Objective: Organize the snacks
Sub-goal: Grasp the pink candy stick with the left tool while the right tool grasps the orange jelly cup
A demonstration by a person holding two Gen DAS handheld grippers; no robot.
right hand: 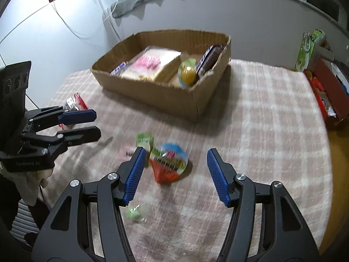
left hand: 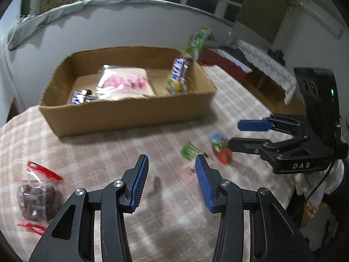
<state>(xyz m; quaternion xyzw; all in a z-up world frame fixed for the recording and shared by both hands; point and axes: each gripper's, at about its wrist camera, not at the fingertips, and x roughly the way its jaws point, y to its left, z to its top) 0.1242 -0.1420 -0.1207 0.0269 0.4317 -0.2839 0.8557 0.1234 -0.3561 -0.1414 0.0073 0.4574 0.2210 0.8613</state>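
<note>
A cardboard box (left hand: 130,115) (right hand: 165,98) stands on the checked tablecloth and holds a pink-printed packet (right hand: 152,63), chocolate bars (left hand: 180,68) and a yellow egg snack (right hand: 188,75). A red, white and blue egg-shaped snack (right hand: 169,163) (left hand: 220,150) lies on the cloth between my right gripper's open fingers. A small green packet (right hand: 144,140) (left hand: 188,150) and a pink wrapper (right hand: 126,152) lie beside it. My right gripper (right hand: 174,174) (left hand: 233,135) is open. My left gripper (left hand: 172,181) (right hand: 96,124) is open and empty above bare cloth.
A clear bag of dark snacks with red trim (left hand: 37,198) lies at the table's left. A small green sweet (right hand: 134,214) lies near me. A green carton (left hand: 197,40) and a red box (right hand: 327,91) stand beyond the table's right edge. A grey wall rises behind.
</note>
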